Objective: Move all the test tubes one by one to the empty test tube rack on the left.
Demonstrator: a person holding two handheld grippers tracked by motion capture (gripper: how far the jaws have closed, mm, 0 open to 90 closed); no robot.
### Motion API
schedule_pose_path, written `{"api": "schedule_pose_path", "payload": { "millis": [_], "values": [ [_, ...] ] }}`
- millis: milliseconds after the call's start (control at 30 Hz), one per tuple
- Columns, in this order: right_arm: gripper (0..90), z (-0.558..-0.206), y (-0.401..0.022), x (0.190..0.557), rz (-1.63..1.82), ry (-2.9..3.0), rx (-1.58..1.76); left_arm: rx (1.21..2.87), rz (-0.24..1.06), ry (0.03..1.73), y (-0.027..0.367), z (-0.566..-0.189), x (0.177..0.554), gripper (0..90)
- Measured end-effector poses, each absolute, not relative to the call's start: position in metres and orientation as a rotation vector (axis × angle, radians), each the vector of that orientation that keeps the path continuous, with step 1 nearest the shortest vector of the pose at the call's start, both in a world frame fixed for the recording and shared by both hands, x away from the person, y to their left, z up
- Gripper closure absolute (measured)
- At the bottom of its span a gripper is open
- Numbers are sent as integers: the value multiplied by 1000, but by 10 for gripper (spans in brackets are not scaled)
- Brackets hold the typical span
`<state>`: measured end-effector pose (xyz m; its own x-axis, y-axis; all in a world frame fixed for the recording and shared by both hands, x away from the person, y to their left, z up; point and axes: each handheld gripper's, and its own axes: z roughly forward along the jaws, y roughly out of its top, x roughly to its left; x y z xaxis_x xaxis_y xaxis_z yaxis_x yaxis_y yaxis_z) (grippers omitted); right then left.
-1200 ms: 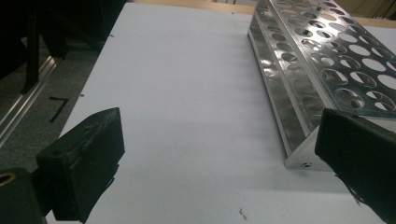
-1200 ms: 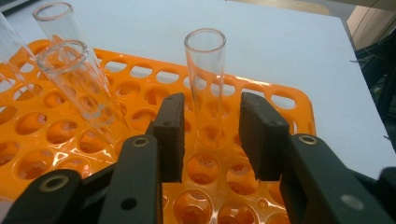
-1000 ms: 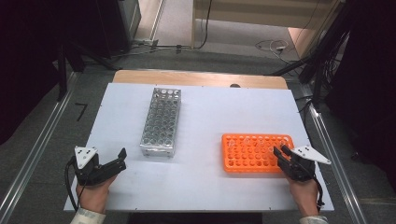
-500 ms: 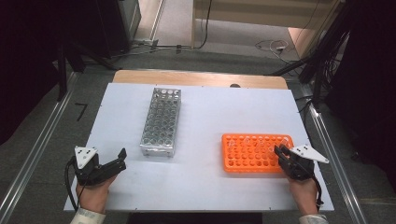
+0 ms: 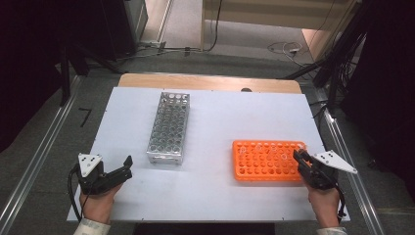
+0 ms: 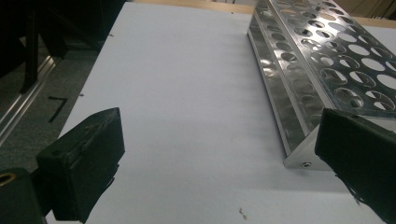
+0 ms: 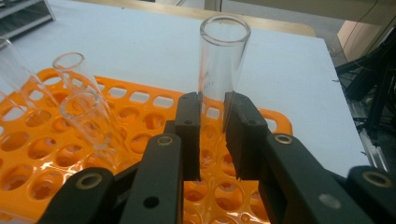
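An orange tube rack [image 5: 254, 169] lies at the right of the white table, with a few clear glass tubes standing near its right end. My right gripper [image 5: 299, 157] is at that end. In the right gripper view its jaws [image 7: 212, 105] are shut on an upright glass test tube [image 7: 223, 56] that stands in the orange rack [image 7: 140, 135]. Two more tubes [image 7: 91, 116] lean in holes to the left. My left gripper [image 5: 126, 169] rests open on the table's front left with nothing between its jaws [image 6: 219, 140], just short of the metal tube rack [image 6: 327, 60].
The metal rack [image 5: 169, 127] lies lengthwise at the table's centre left, its holes empty. Bare white table [image 5: 220, 122] lies between the two racks. Dark stands and cables [image 5: 337, 63] are on the floor beyond the right edge.
The right gripper's jaws have drawn together on the tube at the orange rack's right end. The left hand and both racks have kept still.
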<state>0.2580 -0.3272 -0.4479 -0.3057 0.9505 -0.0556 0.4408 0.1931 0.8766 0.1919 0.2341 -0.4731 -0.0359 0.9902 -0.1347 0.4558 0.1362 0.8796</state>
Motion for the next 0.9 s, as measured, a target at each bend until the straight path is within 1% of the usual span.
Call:
{"api": "schedule_pose_path", "payload": {
  "millis": [200,400,900],
  "values": [
    [732,-441,-330,248,1068,1861,1298,1441,841,1618,234,-473,192,13],
    [732,-437,-328,228,1091,1923,1293,1440,843,1615,233,-473,192,24],
    [732,-435,-306,214,1147,2047,1219,1452,836,1601,230,-473,192,36]
  ]
}}
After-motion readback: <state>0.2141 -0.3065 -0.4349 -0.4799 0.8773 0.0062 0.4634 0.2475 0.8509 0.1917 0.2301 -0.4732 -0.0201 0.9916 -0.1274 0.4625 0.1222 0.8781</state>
